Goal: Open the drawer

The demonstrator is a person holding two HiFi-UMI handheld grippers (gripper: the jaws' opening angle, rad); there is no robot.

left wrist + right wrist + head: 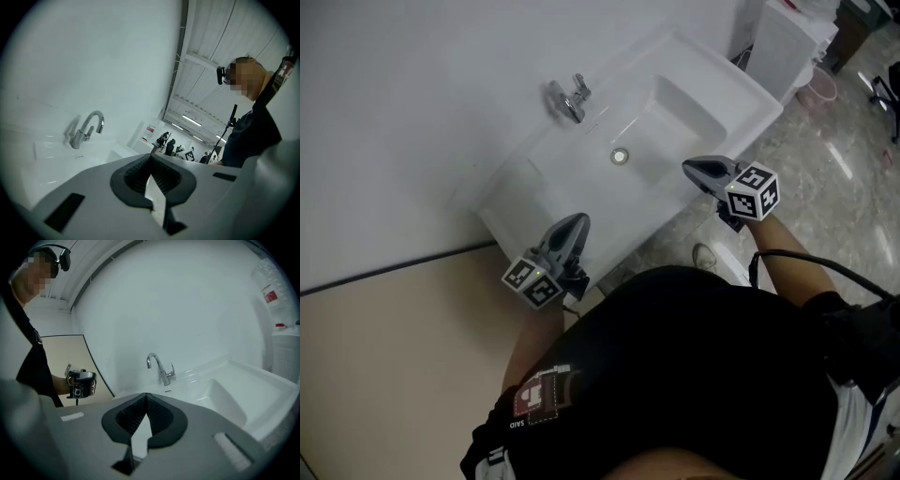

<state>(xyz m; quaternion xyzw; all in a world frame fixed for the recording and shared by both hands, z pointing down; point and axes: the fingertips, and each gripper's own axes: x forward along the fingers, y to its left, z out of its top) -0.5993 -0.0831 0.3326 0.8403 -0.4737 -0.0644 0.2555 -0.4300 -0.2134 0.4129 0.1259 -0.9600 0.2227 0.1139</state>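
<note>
We're standing hard up against the white washbasin [703, 103], faucet [570, 98] at eleven o'clock of the drain [620, 156], and here's the catch: no drawer shows in any view. Our guess is that it sits under the basin, hidden by the front rim [642, 208] and our own torso [694, 375], down toward six o'clock. The left hand-held gripper [577, 222] hangs at seven o'clock of the drain, jaws pressed together with nothing between them. The right hand-held gripper [694, 168] hovers at three o'clock of the drain, likewise closed and empty. We expect a stiff, boxy drawer front on runners, probably smooth and a bit slippery, with some weight behind it. So we'd open a jaw first and take the handle or top lip near its middle, so it pulls straight and doesn't rack. Room is tight: the rim overhangs wherever we reach in, the wall [412, 112] closes off nine to twelve o'clock, and our body crowds the pull path. The open floor [834, 187] lies at three o'clock, so stepping back looks necessary.
</note>
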